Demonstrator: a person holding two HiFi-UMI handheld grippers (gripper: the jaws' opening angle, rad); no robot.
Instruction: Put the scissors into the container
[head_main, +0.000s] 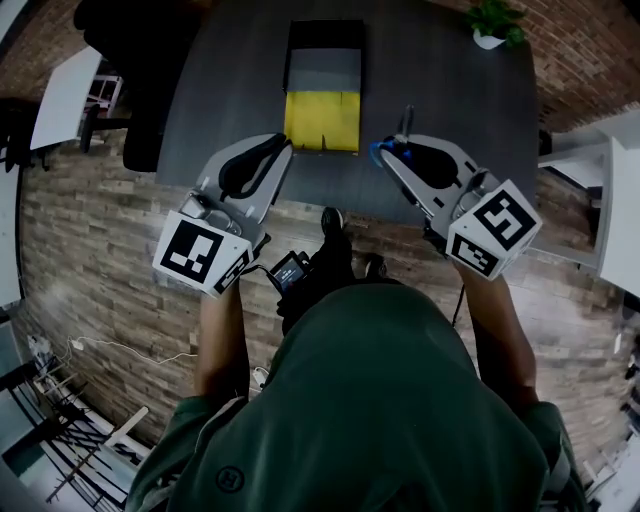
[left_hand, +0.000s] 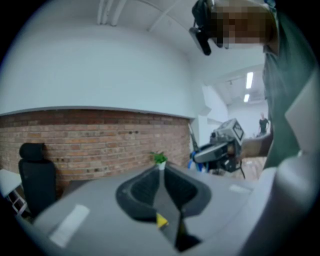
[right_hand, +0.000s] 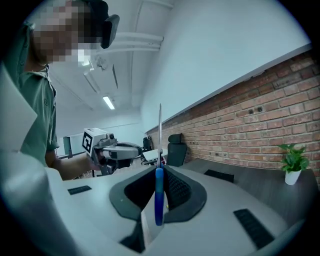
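Observation:
My right gripper (head_main: 392, 152) is shut on the scissors (head_main: 404, 128). Their blue handle (right_hand: 158, 192) is pinched between the jaws and the thin metal blades (right_hand: 160, 131) stick straight out past the tips. The container (head_main: 322, 120), a long open box with a yellow floor at its near end and grey and black sections behind, lies on the dark table (head_main: 440, 80), just beyond both grippers. My left gripper (head_main: 281, 146) is shut with nothing in it and hangs left of the container's near end. Both grippers are held off the table, level with each other.
A small potted plant (head_main: 495, 22) stands at the table's far right corner. A black office chair (head_main: 140, 60) sits left of the table. White desks (head_main: 65, 95) flank the room on both sides. Wood-plank floor lies below me.

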